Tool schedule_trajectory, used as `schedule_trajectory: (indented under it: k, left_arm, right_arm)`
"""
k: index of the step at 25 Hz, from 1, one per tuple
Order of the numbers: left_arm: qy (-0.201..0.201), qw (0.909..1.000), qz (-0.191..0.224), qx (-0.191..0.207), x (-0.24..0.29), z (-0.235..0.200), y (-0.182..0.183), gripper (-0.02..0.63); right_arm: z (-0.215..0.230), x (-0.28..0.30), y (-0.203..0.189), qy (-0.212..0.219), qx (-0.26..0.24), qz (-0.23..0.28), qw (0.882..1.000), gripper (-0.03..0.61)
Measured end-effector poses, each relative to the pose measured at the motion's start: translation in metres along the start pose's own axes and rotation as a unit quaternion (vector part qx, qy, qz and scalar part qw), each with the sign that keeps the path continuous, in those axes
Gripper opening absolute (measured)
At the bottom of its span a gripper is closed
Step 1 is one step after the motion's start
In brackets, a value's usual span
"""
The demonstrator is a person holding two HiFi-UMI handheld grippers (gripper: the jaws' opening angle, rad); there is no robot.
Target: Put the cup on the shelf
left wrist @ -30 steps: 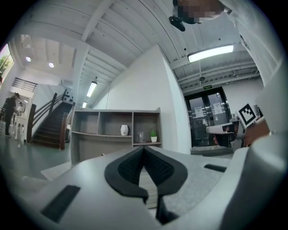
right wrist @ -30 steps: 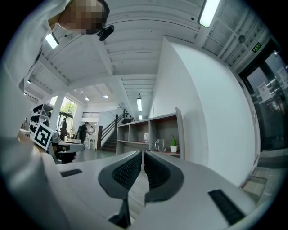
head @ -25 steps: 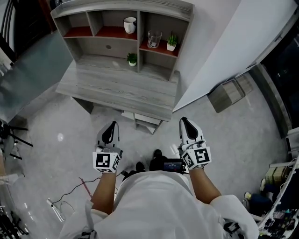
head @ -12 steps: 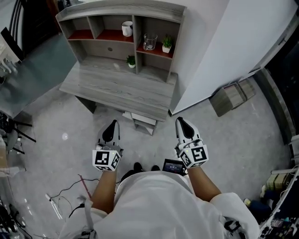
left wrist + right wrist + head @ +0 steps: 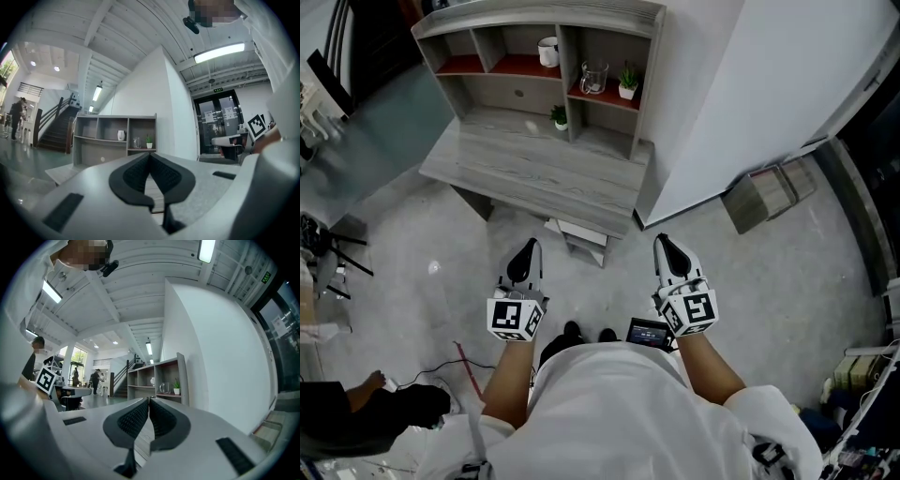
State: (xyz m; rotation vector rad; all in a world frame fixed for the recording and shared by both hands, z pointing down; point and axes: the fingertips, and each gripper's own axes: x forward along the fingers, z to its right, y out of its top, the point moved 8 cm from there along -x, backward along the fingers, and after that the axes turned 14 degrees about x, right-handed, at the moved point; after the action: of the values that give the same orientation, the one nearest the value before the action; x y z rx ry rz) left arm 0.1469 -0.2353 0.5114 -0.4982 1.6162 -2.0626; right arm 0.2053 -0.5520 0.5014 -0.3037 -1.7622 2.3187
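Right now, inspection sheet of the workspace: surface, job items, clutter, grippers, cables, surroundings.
Surface: grey wooden desk with shelf unit.
Job's things: white ceramic cup in the shelf's middle compartment; clear glass mug in the right one.
Clutter: small potted plant beside the mug; second potted plant on the desk.
Grippers: left gripper and right gripper shut, empty, short of the desk.
Cables: thin wires on the floor, left.
Surroundings: white wall panel; another person's dark sleeve lower left.

The shelf unit [image 5: 534, 173] is grey wood-grain with red boards. The mug [image 5: 547, 52] is white, the glass cup [image 5: 592, 78] clear, and the plant [image 5: 627, 75] green in a white pot. The left gripper [image 5: 526, 247] and right gripper [image 5: 664, 244] are white with black pads and black-and-white square markers.
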Motion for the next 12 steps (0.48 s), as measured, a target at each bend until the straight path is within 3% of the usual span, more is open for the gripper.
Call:
schedule_trajectory:
  k: [12]
  left_arm:
    - [0.008, 0.9998, -0.01, -0.018, -0.004, 0.014, -0.001, 0.009]
  right_arm:
    - [0.012, -0.001, 0.001, 0.008, 0.009, 0.0, 1.0, 0.035]
